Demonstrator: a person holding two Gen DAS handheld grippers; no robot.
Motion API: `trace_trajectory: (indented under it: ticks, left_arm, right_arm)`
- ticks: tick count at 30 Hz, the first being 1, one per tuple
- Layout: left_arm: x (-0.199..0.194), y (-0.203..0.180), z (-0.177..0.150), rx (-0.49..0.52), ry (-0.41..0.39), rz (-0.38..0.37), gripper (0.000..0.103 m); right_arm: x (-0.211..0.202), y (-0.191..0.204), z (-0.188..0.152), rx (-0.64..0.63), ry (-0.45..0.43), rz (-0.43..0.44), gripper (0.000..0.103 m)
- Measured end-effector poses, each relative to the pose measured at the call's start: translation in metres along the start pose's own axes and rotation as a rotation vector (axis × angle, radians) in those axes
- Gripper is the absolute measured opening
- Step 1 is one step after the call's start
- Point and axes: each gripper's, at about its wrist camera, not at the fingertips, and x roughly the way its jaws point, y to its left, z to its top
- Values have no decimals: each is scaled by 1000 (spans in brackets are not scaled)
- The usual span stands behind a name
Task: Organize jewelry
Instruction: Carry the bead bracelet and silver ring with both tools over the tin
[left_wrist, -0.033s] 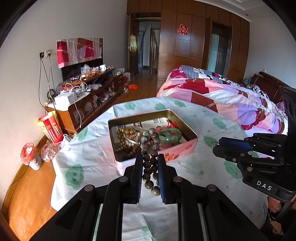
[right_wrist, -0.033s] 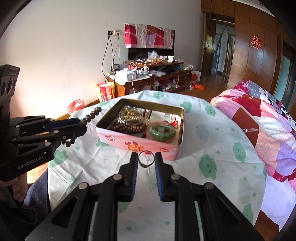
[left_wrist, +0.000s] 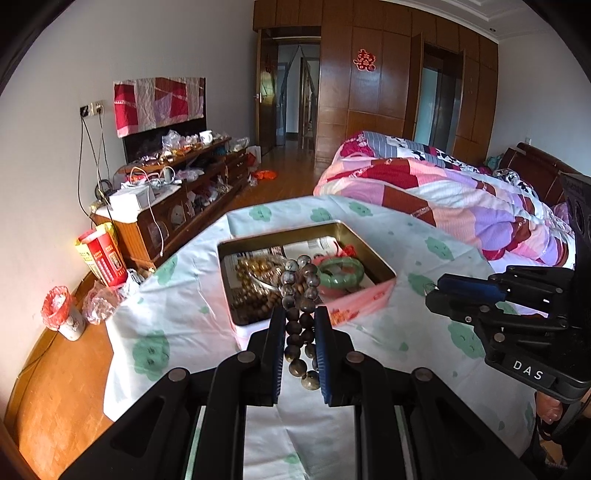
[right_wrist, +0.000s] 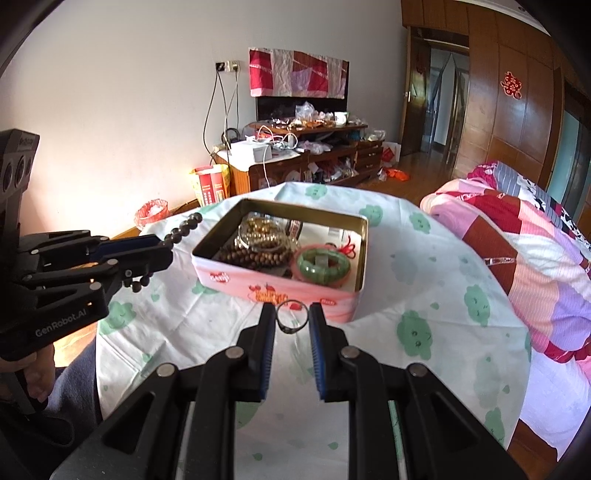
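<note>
Dark bead bracelet (left_wrist: 300, 314) is pinched between the left gripper's (left_wrist: 299, 325) jaws, held above the bench (left_wrist: 177, 295) just short of the tin (left_wrist: 354, 299). Right gripper (right_wrist: 291, 323) jaws pinch a metal ring (right_wrist: 291, 317) before the tin's front wall.

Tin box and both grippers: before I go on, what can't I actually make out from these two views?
- Tin box floor: hidden under the green bangle and brown bead strands in both views.
- Dark bead bracelet: its lower end is hidden between the left gripper fingers.
- Ring in the right gripper: too small to tell any stone or marking.
- Box print: blurred in the right wrist view.
</note>
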Motion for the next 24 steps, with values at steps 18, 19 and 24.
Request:
trace_trajectory:
  ticks: [18, 19, 24]
  left_arm:
    - [55, 25, 40, 8, 0, 71, 15]
    - [59, 26, 41, 7, 3, 72, 15]
    - [77, 29, 42, 2, 28, 81, 15]
  right_arm:
    - [35, -26, 52, 12, -43, -8, 21]
    - [37, -26, 53, 12, -43, -9, 21]
    - [57, -30, 63, 12, -36, -17, 21]
